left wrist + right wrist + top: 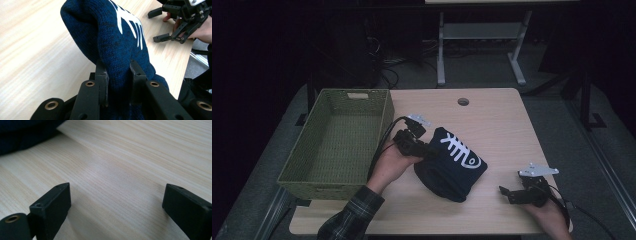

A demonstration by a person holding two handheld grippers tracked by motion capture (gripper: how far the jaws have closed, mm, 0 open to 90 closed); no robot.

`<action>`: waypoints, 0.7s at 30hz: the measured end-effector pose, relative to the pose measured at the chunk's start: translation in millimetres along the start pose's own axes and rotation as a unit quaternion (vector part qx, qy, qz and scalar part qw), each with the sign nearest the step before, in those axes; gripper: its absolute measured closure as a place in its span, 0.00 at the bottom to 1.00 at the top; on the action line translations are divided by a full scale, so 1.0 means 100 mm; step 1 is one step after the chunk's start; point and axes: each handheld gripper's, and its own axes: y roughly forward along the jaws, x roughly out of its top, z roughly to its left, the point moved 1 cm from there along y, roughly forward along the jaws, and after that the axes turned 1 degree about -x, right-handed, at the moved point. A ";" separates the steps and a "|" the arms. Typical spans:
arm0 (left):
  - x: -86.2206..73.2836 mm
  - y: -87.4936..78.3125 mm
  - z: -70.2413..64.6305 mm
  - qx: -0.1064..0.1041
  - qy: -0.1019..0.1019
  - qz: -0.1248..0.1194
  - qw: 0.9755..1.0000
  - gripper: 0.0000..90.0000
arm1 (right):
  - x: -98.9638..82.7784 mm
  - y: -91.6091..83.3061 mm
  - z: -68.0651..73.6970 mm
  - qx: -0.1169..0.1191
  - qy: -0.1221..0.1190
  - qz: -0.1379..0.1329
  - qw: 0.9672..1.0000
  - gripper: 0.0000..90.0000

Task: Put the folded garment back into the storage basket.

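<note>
A dark blue knitted garment (451, 165) with a white fishbone print lies bunched on the wooden table (497, 115), near its middle. My left gripper (422, 149) is shut on the left edge of the knitted garment (112, 45); a fold of fabric is pinched between its jaws and rises in front of them. My right gripper (511, 194) rests open near the table's front right, apart from the garment, with bare wood between its fingers (53, 202). A dark edge of the garment (22, 135) lies at the top left of the right gripper view. The right gripper (162, 25) is also across the table in the left gripper view.
An olive woven basket (337, 145) stands on the table's left side, beside my left hand, with nothing in it. A round cable hole (463, 102) sits near the table's far edge. Table legs and cables lie on the floor beyond.
</note>
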 end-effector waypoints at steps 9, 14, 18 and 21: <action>0.12 -0.25 -0.02 0.012 0.012 -0.001 1.000 0.82 | 0.00 0.00 0.00 0.000 0.000 0.000 1.000 0.09; 0.17 -0.39 0.00 0.016 0.015 -0.005 1.000 0.82 | 0.00 0.00 0.00 0.000 0.000 0.000 1.000 0.09; 0.20 -0.52 0.03 0.025 0.019 -0.008 0.999 0.82 | 0.00 0.00 0.00 0.000 0.001 0.000 1.000 0.09; 0.22 -0.63 0.04 0.029 0.015 -0.015 0.999 0.82 | 0.00 0.00 0.00 0.000 0.001 0.000 1.000 0.09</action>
